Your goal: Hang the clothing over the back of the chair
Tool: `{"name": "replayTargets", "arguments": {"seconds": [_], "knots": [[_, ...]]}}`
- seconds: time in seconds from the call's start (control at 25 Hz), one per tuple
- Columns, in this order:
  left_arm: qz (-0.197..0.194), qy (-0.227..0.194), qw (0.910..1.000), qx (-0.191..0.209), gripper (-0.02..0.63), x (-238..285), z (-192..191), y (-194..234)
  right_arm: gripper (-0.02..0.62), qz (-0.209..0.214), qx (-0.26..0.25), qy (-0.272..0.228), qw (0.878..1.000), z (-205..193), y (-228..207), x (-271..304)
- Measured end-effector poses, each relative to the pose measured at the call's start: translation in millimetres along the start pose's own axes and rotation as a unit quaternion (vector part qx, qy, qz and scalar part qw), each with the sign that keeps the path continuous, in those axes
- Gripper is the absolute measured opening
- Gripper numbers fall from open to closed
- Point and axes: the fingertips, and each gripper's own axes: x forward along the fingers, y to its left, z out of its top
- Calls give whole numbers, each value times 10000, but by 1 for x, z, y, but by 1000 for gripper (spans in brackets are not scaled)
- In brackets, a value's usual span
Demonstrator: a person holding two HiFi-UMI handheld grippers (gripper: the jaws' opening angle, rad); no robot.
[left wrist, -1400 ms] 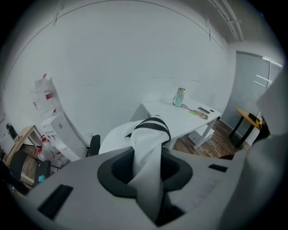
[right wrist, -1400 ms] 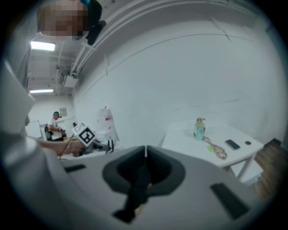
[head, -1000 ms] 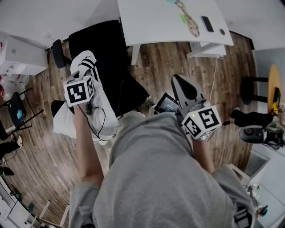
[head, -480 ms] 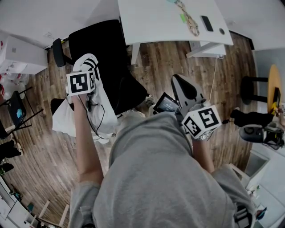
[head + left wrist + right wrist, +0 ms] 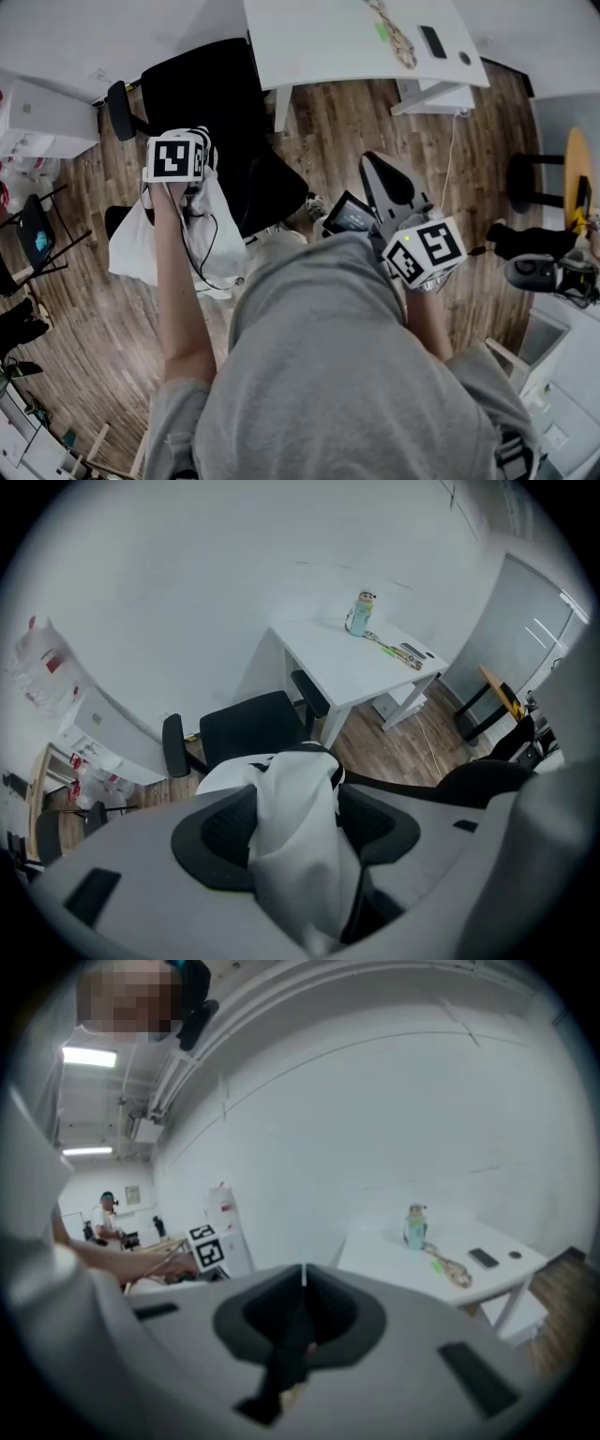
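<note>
Wood floor [image 5: 342, 131] — white desk [image 5: 319, 42], black chair [image 5: 202, 89] under white clothing [image 5: 131, 253]

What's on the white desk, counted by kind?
bottle: 1
phone: 1
strap: 1
small dark disc: 1
Total: 4

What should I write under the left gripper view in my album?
Left tongs opening, white clothing between them, above a black chair beside a white desk.
</note>
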Motion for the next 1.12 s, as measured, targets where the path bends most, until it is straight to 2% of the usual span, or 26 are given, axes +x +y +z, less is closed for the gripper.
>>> {"name": "replayTargets", "arguments": {"seconds": [0.2, 0.44, 0.56, 0.72, 0.88, 0.92, 0.96, 1.0, 1.12], "knots": [[-47, 51, 9999, 76, 325, 0, 1, -4, 35, -44, 28, -20, 10000, 0, -2, -4], [110, -353, 9992, -166, 336, -13, 11, 8, 35, -52, 23, -78, 10000, 0, -5, -8], [164, -457, 9988, -46, 339, -19, 14, 6, 35, -65, 55, -57, 9999, -1, -10, -13], [440, -793, 9958, 150, 342, -33, 28, 9, 35, -35, 56, -85, 9999, 2, -19, -15], [820, -1205, 9892, 121, 335, -52, 36, 17, 35, 34, 95, -117, 9999, 3, -29, -15], [1014, -1297, 9863, 113, 280, -58, 36, 21, 35, 63, 102, -106, 9999, 2, -31, -16], [1248, -1404, 9821, 105, 140, -66, 37, 26, 35, 101, 106, -93, 9999, 1, -33, -16], [1460, -1523, 9774, 94, 56, -74, 38, 30, 35, 147, 107, -81, 9998, 0, -35, -16], [1825, -1847, 9657, 13, 48, -98, 42, 34, 35, 299, 89, -67, 9995, 2, -41, -15]]}}
